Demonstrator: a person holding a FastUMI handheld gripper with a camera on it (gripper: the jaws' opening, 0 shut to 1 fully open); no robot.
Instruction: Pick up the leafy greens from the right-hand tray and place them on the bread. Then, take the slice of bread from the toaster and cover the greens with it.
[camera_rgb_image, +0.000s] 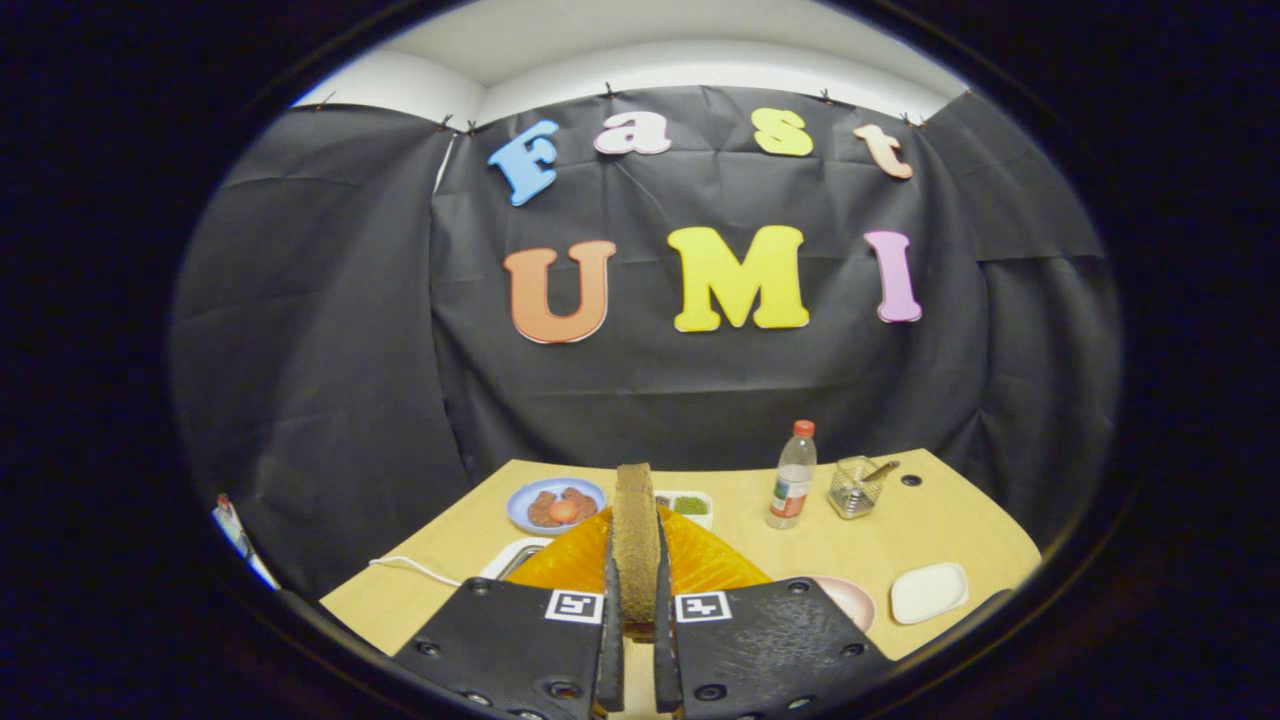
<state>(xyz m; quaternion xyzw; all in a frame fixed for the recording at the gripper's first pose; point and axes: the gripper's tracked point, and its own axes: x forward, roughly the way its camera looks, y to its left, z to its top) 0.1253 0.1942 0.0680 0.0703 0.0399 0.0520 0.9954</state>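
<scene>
the tool (638, 640) was pinching a slice of bread (636, 540), both fingers (520, 640) pressed against its flat faces. the slice stood upright on edge between them, its brown crust rising above the fingertips and its lower edge hidden down in the narrow gap. it was held up off the tabletop (800, 545), well above the things below.

right behind the slice, spreading to either side of it, sat something orange and ribbed (700, 565); what it was could not be told. at its left edge a pale, rounded white thing (512, 560) peeked out, with a white cord (410, 568) trailing away from it across the tabletop.

beyond the fingers, further back, a blue plate (555, 504) held reddish-brown food with a round orange piece on top. just right of the slice's top edge, a small white tray (688, 505) held the leafy greens (690, 506), partly hidden by the bread. further right stood a clear bottle (792, 488) with a red cap, and beside it a clear square container (855, 487) with a utensil leaning in it.

nearer the right finger, a pinkish plate (850, 600) showed from behind it, and a small white dish (928, 592) lay just beyond that. the booth wall of black cloth (330, 350) rose behind the tabletop.
</scene>
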